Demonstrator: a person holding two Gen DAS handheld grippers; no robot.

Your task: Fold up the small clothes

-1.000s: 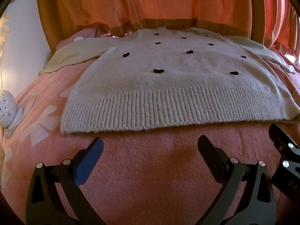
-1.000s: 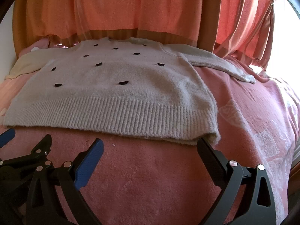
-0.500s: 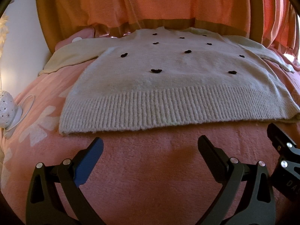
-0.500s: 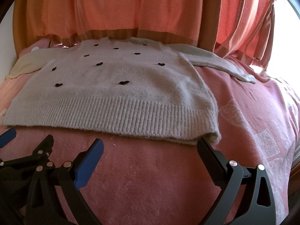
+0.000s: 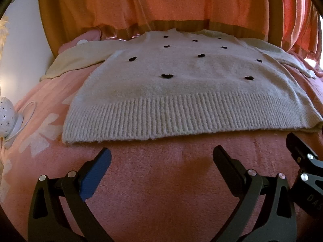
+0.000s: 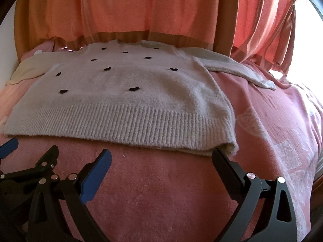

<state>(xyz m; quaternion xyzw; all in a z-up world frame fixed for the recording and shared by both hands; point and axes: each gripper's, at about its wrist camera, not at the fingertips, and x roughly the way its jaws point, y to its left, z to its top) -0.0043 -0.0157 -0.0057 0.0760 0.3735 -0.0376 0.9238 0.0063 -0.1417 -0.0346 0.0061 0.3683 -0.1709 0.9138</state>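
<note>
A small beige knit sweater (image 5: 181, 92) with black hearts lies flat on a pink blanket, sleeves spread out, ribbed hem nearest me; it also shows in the right wrist view (image 6: 125, 100). My left gripper (image 5: 161, 157) is open and empty, just short of the hem's middle. My right gripper (image 6: 161, 157) is open and empty, its right finger (image 6: 224, 165) close to the hem's right corner. The right gripper's edge (image 5: 302, 161) shows in the left wrist view; the left gripper (image 6: 30, 171) shows in the right wrist view.
The pink blanket (image 5: 161, 191) with white flower prints covers the bed. Orange curtains (image 6: 141, 10) hang behind it. A white ball-shaped lamp with a cord (image 5: 8, 117) sits at the left. A pink pillow (image 5: 88, 38) lies at the back left.
Both grippers have eased slightly toward the sweater's hem; the sweater has not moved and both grippers stay open.
</note>
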